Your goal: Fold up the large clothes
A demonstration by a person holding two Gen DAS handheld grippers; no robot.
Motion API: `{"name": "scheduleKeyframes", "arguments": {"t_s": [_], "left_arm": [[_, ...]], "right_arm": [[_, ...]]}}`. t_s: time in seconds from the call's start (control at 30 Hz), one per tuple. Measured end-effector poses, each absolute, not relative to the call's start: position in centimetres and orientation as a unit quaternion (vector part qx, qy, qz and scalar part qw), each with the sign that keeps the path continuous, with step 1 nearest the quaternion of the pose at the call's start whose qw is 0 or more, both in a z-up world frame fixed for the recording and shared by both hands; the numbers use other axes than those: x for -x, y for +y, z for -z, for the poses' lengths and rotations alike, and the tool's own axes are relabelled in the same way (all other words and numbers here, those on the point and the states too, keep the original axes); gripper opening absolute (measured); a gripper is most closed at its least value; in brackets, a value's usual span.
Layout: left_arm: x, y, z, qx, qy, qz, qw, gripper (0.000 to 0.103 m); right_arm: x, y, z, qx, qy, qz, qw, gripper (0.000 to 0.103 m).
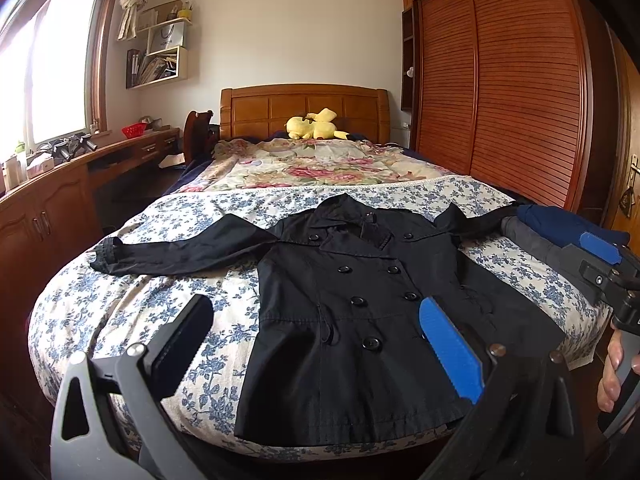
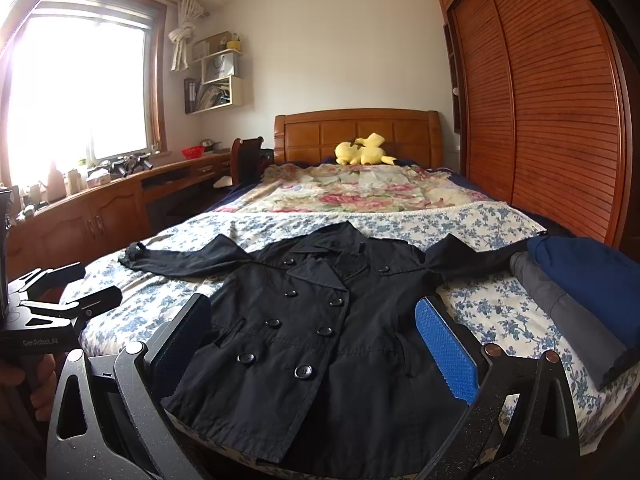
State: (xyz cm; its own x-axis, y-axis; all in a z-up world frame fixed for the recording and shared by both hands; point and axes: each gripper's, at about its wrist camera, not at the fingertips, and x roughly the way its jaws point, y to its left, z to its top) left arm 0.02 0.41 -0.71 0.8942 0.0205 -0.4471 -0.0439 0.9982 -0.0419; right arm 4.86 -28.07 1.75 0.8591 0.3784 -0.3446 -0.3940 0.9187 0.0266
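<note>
A black double-breasted coat (image 1: 352, 312) (image 2: 320, 320) lies face up and buttoned on the blue-flowered bedspread (image 1: 120, 312) (image 2: 500, 312). Both sleeves are spread out sideways and the hem is at the foot of the bed. My left gripper (image 1: 316, 344) hovers open over the coat's lower hem with nothing between its fingers. It also shows at the left edge of the right wrist view as the left gripper (image 2: 86, 286), off the bed's left corner. My right gripper (image 2: 316, 348) stands open above the hem on the coat's right half. The left wrist view shows it as the right gripper (image 1: 596, 262), held by a hand (image 1: 610, 376).
A folded stack of blue and grey clothes (image 2: 580, 292) (image 1: 560, 232) sits on the bed's right edge, over the end of the coat's right sleeve. A yellow plush toy (image 1: 314, 124) lies by the headboard. A wooden wardrobe (image 1: 500, 80) lines the right side, and a desk (image 1: 60, 200) the left.
</note>
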Motion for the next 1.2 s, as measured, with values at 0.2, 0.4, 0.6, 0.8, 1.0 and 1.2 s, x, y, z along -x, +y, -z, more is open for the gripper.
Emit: {"name": "scheduleKeyframes", "arguments": {"t_s": [0.2,0.4,0.6,0.8,1.0,1.2], "left_arm": [[0.02,0.48,0.73,0.026,0.227,-0.017,0.974,0.103],[0.05,0.46,0.66,0.028,0.226,-0.016,0.974,0.103],[0.31,0.3,0.4,0.024,0.221,-0.015,0.975,0.103],[0.64,0.21,0.15,0.023,0.217,-0.015,0.976,0.103],[0.65,0.09,0.07,0.021,0.216,-0.016,0.976,0.103],[0.58,0.0,0.0,0.019,0.216,-0.016,0.976,0.103]], "right_arm": [[-4.86,-28.06,-1.82,0.022,0.173,-0.2,0.964,0.103],[-4.77,-27.99,-1.92,0.023,0.173,-0.201,0.964,0.103],[-4.72,-27.96,-1.93,0.021,0.173,-0.2,0.964,0.103],[-4.7,-27.94,-1.93,0.021,0.172,-0.2,0.964,0.103],[-4.68,-27.97,-1.96,0.021,0.172,-0.2,0.964,0.103],[-4.69,-27.99,-1.92,0.02,0.171,-0.201,0.964,0.103]]}}
